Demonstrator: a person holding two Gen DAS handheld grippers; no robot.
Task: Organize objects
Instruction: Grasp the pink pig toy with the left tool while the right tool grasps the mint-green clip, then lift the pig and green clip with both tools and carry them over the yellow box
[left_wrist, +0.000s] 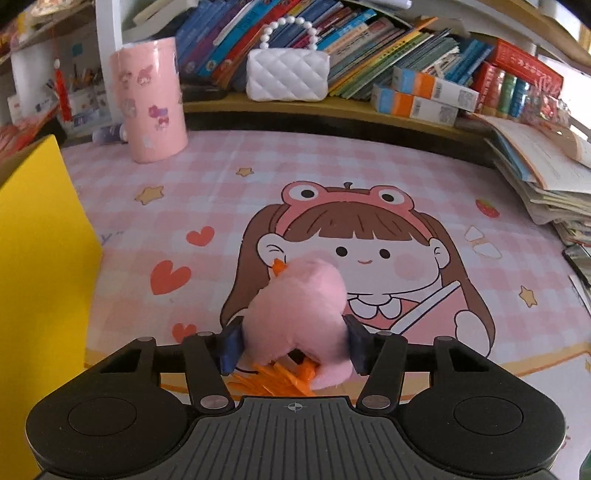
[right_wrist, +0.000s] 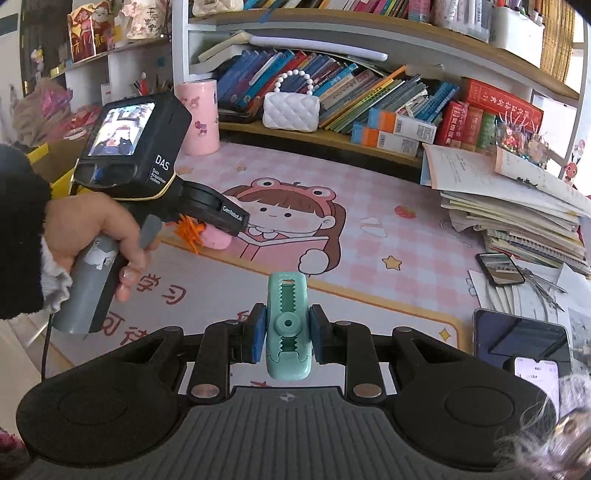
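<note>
A pink plush toy (left_wrist: 299, 299) with orange fringe (left_wrist: 273, 380) sits between the blue pads of my left gripper (left_wrist: 293, 332). The pads press on both its sides, so the gripper is shut on it just above the cartoon desk mat (left_wrist: 369, 166). In the right wrist view the same toy (right_wrist: 218, 238) shows under the left gripper's black body, which a hand (right_wrist: 92, 221) holds. My right gripper (right_wrist: 288, 332) is shut on a teal plastic clip (right_wrist: 287, 314) with toothed jaws. The clip stands upright between the pads, over the mat's front part.
A yellow box (left_wrist: 37, 277) stands at the left edge. A pink cylinder holder (left_wrist: 151, 99) and a white quilted purse (left_wrist: 287, 74) sit at the back by the bookshelf. Stacked books (right_wrist: 517, 210), a phone (right_wrist: 500, 269) and a tablet (right_wrist: 521, 336) crowd the right side.
</note>
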